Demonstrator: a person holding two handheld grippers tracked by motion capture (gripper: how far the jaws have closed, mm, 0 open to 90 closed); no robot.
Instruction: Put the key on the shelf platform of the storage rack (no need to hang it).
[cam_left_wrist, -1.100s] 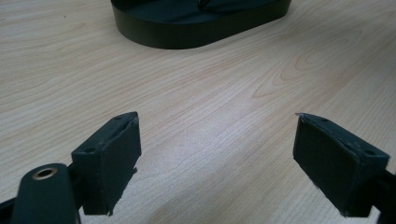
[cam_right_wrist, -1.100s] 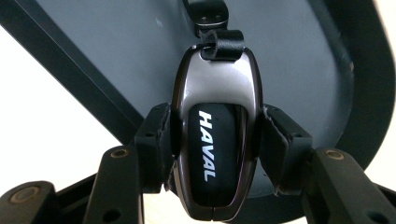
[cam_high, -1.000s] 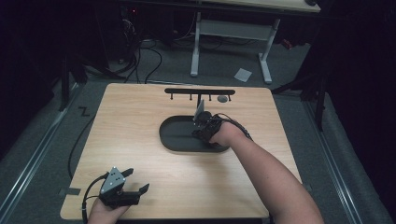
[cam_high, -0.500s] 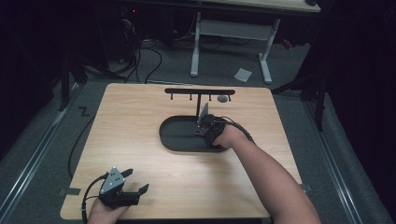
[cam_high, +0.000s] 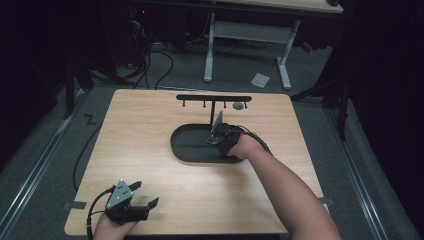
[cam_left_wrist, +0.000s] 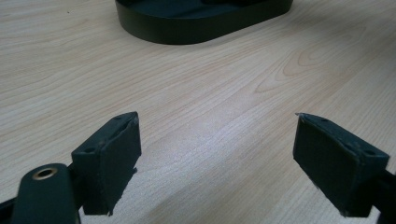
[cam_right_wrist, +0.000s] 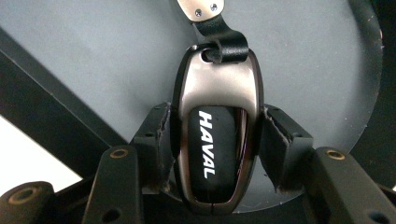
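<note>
My right gripper (cam_high: 216, 137) hangs over the black oval tray (cam_high: 187, 150) at mid-table. In the right gripper view this gripper (cam_right_wrist: 217, 126) is shut on a car key fob (cam_right_wrist: 219, 154). The fob is dark metal with a black face lettered HAVAL. Both pads press on its sides. A black strap (cam_right_wrist: 222, 44) with a metal tag runs from the fob's top over the tray floor (cam_right_wrist: 116, 56). My left gripper (cam_high: 145, 193) rests near the table's front left corner. Its jaws stand wide open over bare wood, as the left gripper view (cam_left_wrist: 217, 158) shows.
A black rack with hooks (cam_high: 214, 98) stands behind the tray, and a small grey object (cam_high: 238, 106) hangs from its right end. The tray's near rim (cam_left_wrist: 201, 28) lies ahead of the left gripper. The wooden table (cam_high: 140, 130) ends close behind the left hand.
Hardly anything differs. The right hand has shifted very slightly over the tray with the fob still gripped. The left gripper has stayed put.
</note>
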